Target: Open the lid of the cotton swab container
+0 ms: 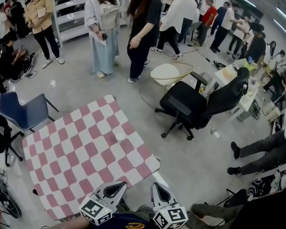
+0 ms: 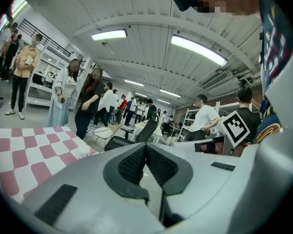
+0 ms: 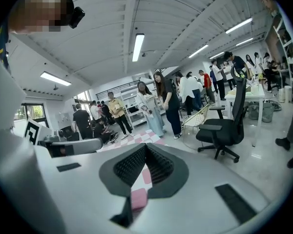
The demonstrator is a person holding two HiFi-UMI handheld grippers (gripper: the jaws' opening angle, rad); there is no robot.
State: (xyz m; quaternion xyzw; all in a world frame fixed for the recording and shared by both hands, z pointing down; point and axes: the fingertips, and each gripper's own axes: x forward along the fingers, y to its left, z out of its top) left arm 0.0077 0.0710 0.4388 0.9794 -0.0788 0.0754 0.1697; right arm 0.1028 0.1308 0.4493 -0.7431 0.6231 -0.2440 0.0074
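Clenched and empty, left tongs (image 2: 146, 147) and right tongs (image 3: 145, 147) hover by the checkered surface's (image 1: 76, 151) near edge; arriving unopened could topple the small white container (image 1: 120, 136) near its middle.

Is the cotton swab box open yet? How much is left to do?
Done: nothing that shows. The small white container sits alone on the checked table, too small to tell if its lid is on. In hand: nothing. The left gripper and right gripper are both shut and empty, held at the table's near corner, apart from the container. Left: reach it, grip the lid and open it.
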